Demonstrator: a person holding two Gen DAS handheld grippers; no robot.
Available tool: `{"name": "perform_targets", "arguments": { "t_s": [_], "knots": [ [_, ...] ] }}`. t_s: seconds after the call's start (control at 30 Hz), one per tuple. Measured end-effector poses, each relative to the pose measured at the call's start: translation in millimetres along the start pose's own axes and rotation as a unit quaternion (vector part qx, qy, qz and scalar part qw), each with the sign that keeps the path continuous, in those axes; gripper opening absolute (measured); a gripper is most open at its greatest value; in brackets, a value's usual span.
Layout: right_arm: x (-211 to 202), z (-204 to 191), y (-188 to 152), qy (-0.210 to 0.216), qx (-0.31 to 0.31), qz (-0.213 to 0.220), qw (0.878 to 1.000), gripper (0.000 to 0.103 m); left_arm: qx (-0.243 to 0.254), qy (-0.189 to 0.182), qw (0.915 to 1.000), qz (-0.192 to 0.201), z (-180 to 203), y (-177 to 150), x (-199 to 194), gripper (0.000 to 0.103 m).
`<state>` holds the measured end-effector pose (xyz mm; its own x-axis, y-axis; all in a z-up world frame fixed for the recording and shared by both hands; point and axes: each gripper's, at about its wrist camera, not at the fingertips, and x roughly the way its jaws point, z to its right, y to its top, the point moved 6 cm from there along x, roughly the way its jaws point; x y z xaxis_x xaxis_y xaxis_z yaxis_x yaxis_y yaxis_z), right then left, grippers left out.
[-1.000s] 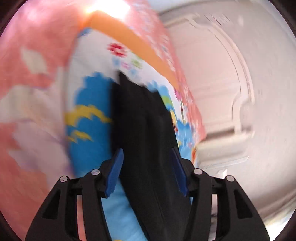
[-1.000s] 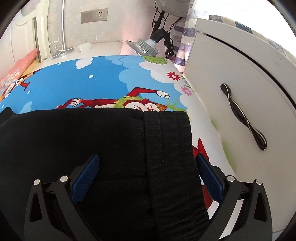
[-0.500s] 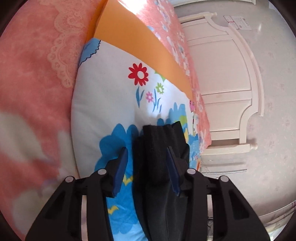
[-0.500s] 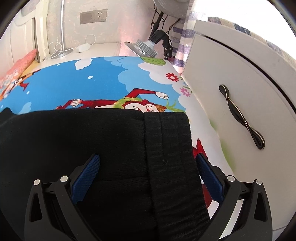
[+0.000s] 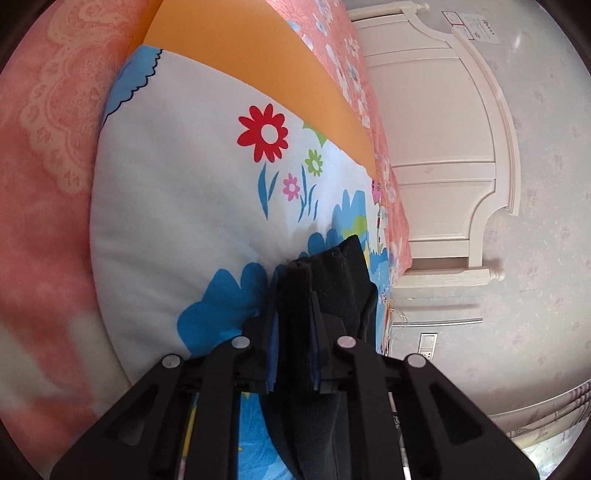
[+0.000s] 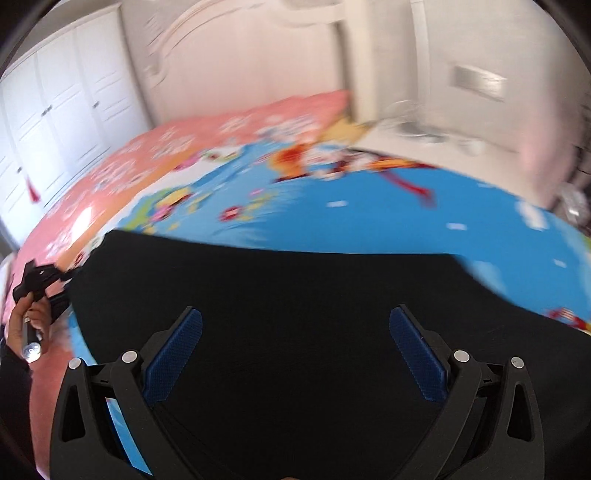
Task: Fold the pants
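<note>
Where writing might be read, only a white notice (image 5: 476, 31) on the wall above the headboard (image 5: 443, 155) carries any, and its lines are too small to make out. No brand shows on the pants (image 5: 334, 269) or the tools.

Seen from the left wrist, the left gripper (image 5: 293, 341) is closing its 2 blue pads on a bunched end of the pants, a dark knit fabric with a stitched hem that sticks up past the fingertips; the fold fills the narrow gap and the pads press on it. Under it lies a sheet (image 5: 173, 206), smooth cotton printed with a red flower, smaller green and pink ones, and blue scalloped clouds. An orange band (image 5: 258, 62) borders it, and a pink blanket (image 5: 48, 147) with a lace pattern lies to the left.

From the right wrist, blurred by motion, the right gripper (image 6: 295, 352) stands wide open with nothing between its ribbed blue pads. The pants (image 6: 295, 295) spread flat and black beneath it across the sheet (image 6: 424, 221). At the left edge a hand (image 6: 31, 321) grips what is probably the other tool's handle. White panelled wardrobe doors (image 6: 62, 107) stand behind.
</note>
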<state>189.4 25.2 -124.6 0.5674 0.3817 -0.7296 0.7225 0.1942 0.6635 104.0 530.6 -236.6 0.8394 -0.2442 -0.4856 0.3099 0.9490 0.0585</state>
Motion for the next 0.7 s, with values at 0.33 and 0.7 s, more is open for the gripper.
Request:
{"name": "perform_targets", "arguments": {
  "t_s": [0.33,0.7],
  "knots": [
    [111,-105,50,-0.019,-0.065,-0.06,0.996,0.098,0.01,-0.002,0.9999,0.005,0,-4,-9,0.011],
    [150,-100,49,-0.023,-0.068,-0.095,0.993,0.098,0.047,0.001,0.9988,0.011,26,-5,-24,0.011]
  ]
}}
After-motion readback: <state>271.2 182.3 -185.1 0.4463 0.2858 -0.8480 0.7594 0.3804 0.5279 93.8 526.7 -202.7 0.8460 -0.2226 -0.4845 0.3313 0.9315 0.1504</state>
